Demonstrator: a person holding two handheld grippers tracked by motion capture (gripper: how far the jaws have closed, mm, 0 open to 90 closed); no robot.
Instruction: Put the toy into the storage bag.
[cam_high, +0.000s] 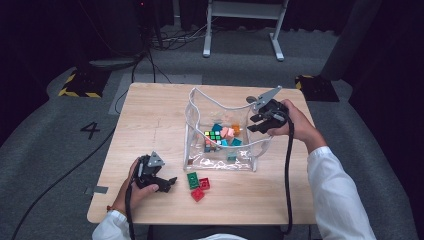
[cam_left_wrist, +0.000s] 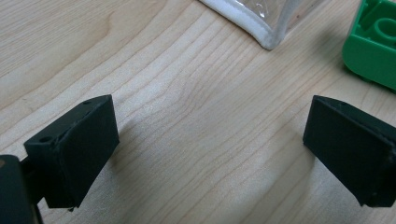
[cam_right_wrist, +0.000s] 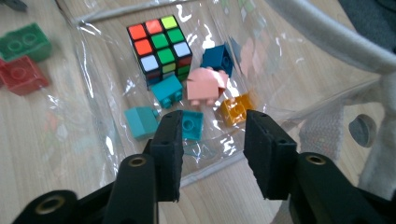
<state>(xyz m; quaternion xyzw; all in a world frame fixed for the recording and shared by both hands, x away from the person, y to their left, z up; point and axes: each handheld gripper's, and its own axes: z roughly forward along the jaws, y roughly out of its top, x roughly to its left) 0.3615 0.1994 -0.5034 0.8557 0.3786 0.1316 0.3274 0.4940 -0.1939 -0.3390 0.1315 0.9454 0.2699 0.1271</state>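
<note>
Right tool (cam_high: 257, 119) released above clear white-rimmed bag (cam_high: 197, 107); left tool (cam_high: 167, 184) released.

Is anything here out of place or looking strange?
Three bricks, one green brick and two red bricks, lie on the table outside the clear bag, while the other bricks and the puzzle cube are inside it. Nothing looks damaged.

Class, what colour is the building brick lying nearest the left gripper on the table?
Green. The brick shows best in the high view, just right of the left gripper.
</note>
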